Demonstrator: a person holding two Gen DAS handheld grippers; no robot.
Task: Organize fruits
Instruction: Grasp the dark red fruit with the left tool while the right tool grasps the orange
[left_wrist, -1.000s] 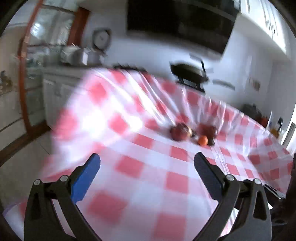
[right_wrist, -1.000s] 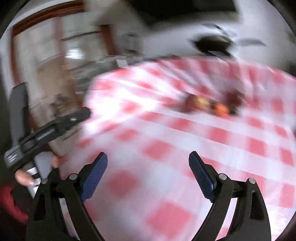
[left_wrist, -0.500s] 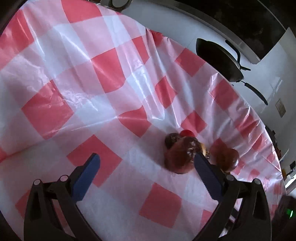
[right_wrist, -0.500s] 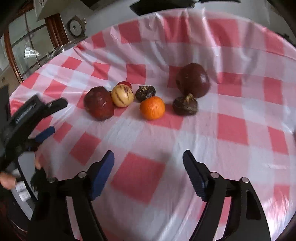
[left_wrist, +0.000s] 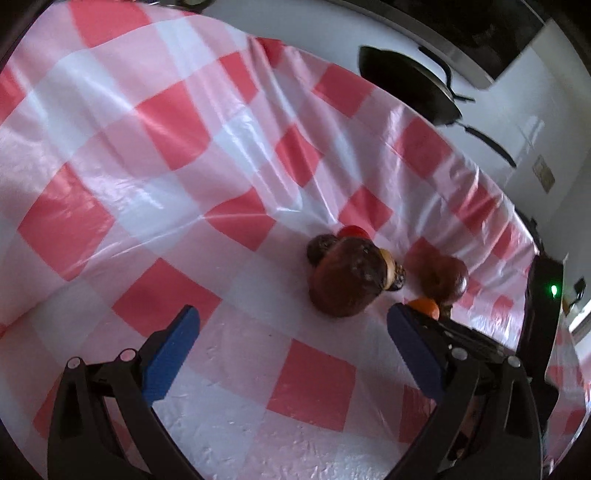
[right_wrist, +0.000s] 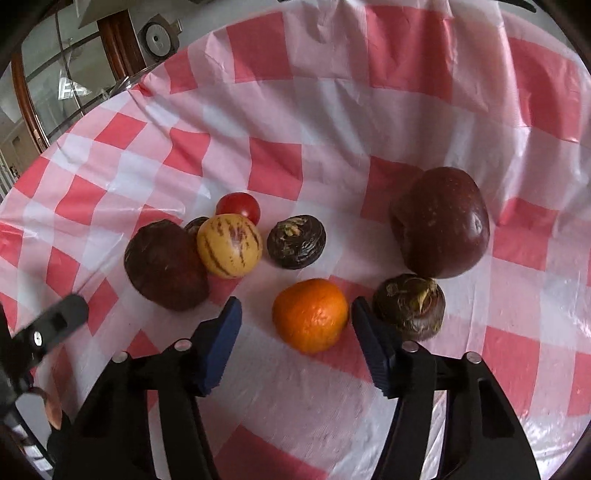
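**Fruit loose on the checked cloth**

The right gripper has just been closing; its jaws flank the orange without touching. The left gripper gapes wide, empty, near the dark red fruit. All fruit lies on the tablecloth

No lettering, label, brand or number can be read in either wrist view. A small plate on the white wall, right of the left wrist frame, is too blurred to make out.

Glossy, probably plastic tablecloth — creased; orange dimpled, apple shiny.
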